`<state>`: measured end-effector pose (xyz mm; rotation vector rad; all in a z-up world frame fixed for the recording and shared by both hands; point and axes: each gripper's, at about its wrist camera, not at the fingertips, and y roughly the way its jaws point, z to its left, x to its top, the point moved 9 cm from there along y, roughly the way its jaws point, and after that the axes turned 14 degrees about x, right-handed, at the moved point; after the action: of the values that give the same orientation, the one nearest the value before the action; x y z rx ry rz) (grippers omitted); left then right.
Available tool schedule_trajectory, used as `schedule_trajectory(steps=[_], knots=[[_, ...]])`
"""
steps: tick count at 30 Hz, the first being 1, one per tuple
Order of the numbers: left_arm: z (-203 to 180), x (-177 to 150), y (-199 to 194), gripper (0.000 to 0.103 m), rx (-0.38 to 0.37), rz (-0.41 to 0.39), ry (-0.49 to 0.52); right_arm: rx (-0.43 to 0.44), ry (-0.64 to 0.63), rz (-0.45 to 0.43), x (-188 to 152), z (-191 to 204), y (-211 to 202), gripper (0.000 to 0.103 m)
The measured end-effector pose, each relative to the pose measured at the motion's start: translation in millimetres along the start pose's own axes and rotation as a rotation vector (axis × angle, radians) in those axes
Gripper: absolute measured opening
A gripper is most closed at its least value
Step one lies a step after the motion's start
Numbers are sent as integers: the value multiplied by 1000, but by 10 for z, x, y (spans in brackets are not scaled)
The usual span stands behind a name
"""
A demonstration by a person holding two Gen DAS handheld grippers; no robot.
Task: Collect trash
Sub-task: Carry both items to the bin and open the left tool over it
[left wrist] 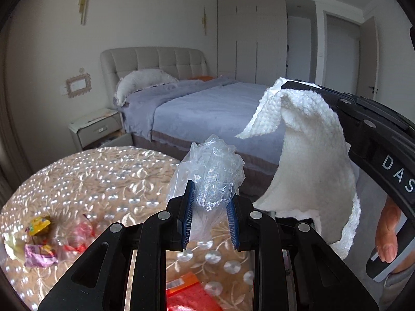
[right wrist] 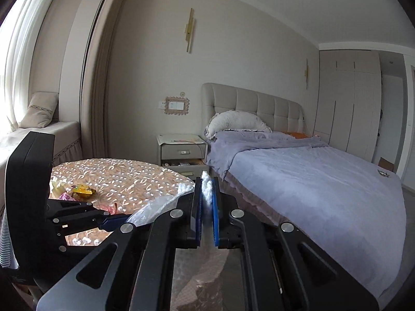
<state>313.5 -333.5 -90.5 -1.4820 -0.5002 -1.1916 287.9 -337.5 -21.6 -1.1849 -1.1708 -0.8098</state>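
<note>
A: We see 2 grippers, each with something clamped. Our left gripper (left wrist: 210,207) has its jaws narrowed onto a crumpled clear plastic bag (left wrist: 210,171); the bag stands up out of the blue pads (left wrist: 188,212), its long axis running away from us toward the bed (left wrist: 207,108). Whether anything is inside the bag we cannot tell.

B: Our right gripper (right wrist: 207,207) is closed tight on a white textured cloth (left wrist: 303,160). From the right wrist only a white tuft shows between its pads. From the left wrist the cloth drapes down from the fingertip, its long axis roughly vertical, to the right of the bag and near it.

A: Both sit above the near right edge of the round table (left wrist: 90,176) with its floral cover. More wrappers lie on the table: a yellow packet (left wrist: 39,225) and a purple wrapper (left wrist: 39,255) at far left, and an orange packet (left wrist: 186,292) near us under the left gripper.

B: Writing: we read only "DAS" on the right gripper's body, cut off at the edge. A thumb (left wrist: 387,233) rests on its handle.
</note>
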Motion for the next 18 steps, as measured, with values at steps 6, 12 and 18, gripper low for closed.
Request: schedule_trajectory(steps=[6, 12, 18], knots=[[-661, 63, 237, 23, -91, 11, 46, -95, 27, 22, -241, -496, -194, 8], [-1401, -41, 546, 23, -186, 63, 91, -205, 69, 40, -564, -1081, -414, 8], [-2105, -241, 818, 23, -241, 119, 154, -274, 131, 80, -984, -1597, -489, 8]])
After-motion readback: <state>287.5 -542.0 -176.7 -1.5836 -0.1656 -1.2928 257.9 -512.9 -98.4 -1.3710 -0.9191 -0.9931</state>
